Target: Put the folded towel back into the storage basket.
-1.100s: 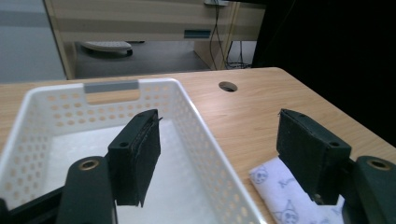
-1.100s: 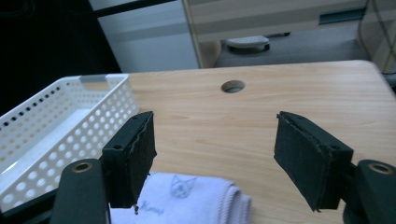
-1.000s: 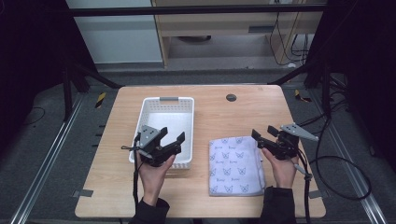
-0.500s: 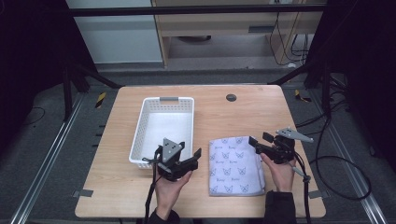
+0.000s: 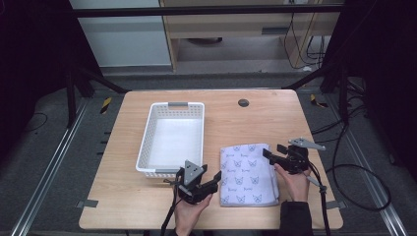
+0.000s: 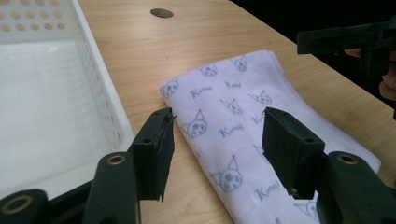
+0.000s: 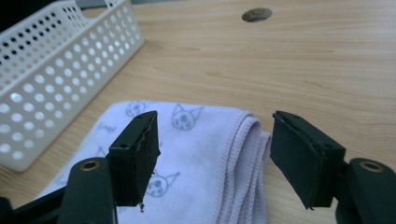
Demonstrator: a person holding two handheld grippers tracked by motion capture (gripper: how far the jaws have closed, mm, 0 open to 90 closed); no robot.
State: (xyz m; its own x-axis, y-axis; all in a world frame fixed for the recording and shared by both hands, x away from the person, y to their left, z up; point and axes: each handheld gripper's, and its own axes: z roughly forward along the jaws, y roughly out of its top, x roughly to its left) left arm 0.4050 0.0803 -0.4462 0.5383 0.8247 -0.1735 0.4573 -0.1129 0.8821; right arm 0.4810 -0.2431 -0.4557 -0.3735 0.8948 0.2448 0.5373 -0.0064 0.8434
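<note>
A folded pale lilac towel (image 5: 247, 174) printed with small cat faces lies flat on the wooden table, right of the white basket. My left gripper (image 5: 215, 180) hovers at the towel's near left edge, jaws open, nothing between them; in its own view the towel (image 6: 243, 123) spreads under and beyond the open jaws. My right gripper (image 5: 270, 153) stands open at the towel's far right corner. The right gripper view has the towel's folded, stitched edge (image 7: 238, 154) lying between the two jaws.
A white perforated plastic basket (image 5: 173, 140) sits empty on the table's left half, close to my left gripper. A round dark cable hole (image 5: 243, 103) marks the table's far side. Cables trail off the right edge.
My left gripper has moved from over the basket's near edge rightward and toward me, to the towel's left edge. My right gripper has edged slightly left onto the towel's corner.
</note>
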